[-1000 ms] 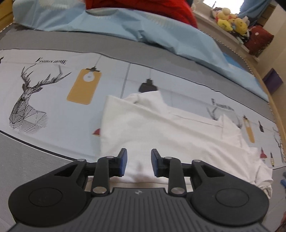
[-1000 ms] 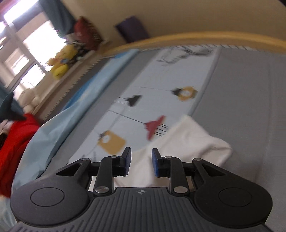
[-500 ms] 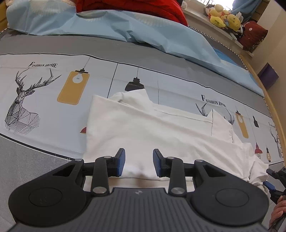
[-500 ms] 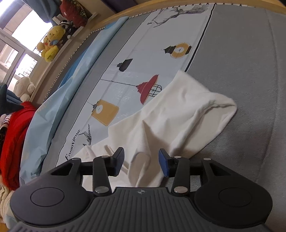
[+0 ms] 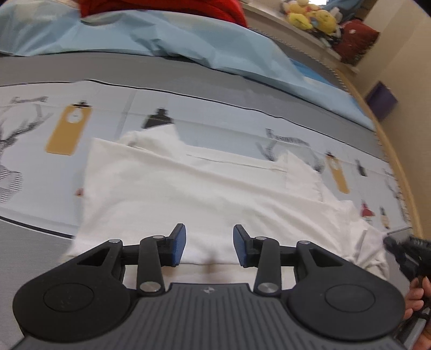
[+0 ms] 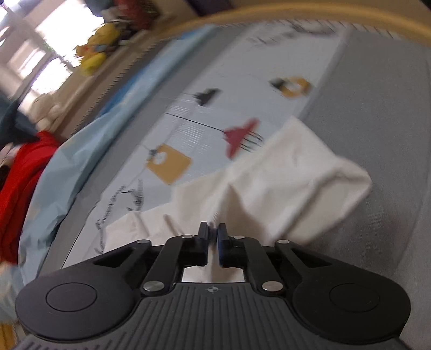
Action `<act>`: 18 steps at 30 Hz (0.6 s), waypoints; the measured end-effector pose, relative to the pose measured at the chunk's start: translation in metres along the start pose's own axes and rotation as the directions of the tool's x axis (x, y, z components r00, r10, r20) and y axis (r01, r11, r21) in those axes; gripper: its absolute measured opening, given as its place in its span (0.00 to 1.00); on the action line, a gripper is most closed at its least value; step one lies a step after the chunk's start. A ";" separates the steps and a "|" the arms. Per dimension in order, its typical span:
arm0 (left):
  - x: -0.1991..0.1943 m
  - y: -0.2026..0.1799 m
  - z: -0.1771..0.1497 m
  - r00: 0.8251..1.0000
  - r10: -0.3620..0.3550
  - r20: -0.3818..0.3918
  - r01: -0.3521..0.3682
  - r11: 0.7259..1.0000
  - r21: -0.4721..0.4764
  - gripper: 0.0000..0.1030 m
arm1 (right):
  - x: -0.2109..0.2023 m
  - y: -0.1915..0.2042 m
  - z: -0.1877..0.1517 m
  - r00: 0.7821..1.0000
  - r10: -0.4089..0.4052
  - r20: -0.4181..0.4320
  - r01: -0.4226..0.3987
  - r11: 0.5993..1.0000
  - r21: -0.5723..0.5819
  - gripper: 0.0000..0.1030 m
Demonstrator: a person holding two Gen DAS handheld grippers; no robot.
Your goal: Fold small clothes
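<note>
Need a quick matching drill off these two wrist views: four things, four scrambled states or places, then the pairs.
Things:
1. left gripper
2. right gripper
3. white garment
4. yellow plush toys

States or places:
A. on the ledge beyond the bed
B. jaws apart and opening, nothing pinched
C. spread across the printed bed cover
D. jaws closed on white cloth

Pairs: 1-B, 2-D, 3-C, 4-A
</note>
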State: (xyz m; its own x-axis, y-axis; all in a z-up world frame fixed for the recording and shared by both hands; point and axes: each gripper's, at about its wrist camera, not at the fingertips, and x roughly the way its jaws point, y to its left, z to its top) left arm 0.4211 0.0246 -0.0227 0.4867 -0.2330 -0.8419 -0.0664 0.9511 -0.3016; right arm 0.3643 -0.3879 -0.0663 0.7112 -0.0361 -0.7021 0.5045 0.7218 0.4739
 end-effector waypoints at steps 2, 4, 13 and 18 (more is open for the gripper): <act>0.002 -0.011 -0.003 0.996 -0.085 -0.009 0.085 0.996 0.012 0.48 | -0.012 0.018 0.000 0.996 0.087 0.017 -0.086 0.994 -0.066 0.04; 0.003 -0.023 -0.006 0.984 -0.176 -0.020 0.176 0.984 0.024 0.52 | -0.021 0.034 -0.002 0.980 0.197 -0.009 -0.197 0.975 -0.106 0.04; 0.004 -0.090 -0.029 0.918 -0.391 -0.057 0.395 0.900 0.182 0.62 | -0.035 0.089 -0.034 0.864 0.443 -0.240 -0.489 0.853 -0.183 0.04; 0.009 -0.102 -0.034 0.932 -0.361 -0.025 0.358 0.909 0.212 0.61 | -0.040 0.101 -0.040 0.829 0.478 -0.291 -0.538 0.824 -0.180 0.04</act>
State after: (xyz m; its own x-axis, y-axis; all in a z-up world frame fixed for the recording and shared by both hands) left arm 0.4032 -0.0816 -0.0147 0.4562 -0.5656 -0.6870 0.2987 0.8246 -0.4805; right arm 0.3670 -0.2865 -0.0111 0.6881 0.5158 -0.5104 -0.0551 0.7385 0.6720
